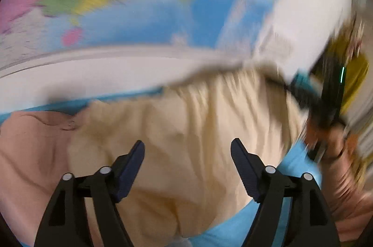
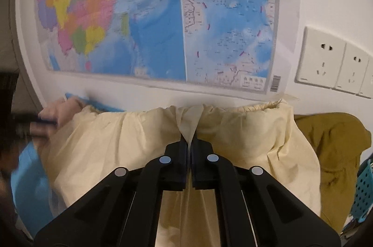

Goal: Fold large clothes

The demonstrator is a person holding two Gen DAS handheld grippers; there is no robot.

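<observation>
A large cream garment (image 1: 186, 118) lies bunched on a light blue surface (image 1: 233, 228) against the wall. My left gripper (image 1: 187, 142) hangs open just above its middle, with nothing between its fingers; this view is badly blurred. In the right wrist view the cream garment (image 2: 116, 142) shows a gathered top edge along the wall. My right gripper (image 2: 190, 137) is shut on a raised fold of it near that edge. A pink garment (image 1: 28, 142) lies under the cream one on the left.
A coloured map (image 2: 158, 13) and wall sockets (image 2: 321, 60) are on the white wall behind. An olive garment (image 2: 333, 149) is heaped to the right, with a blue perforated basket (image 2: 363, 188) beyond it. A hand (image 1: 338, 165) shows at the left wrist view's right edge.
</observation>
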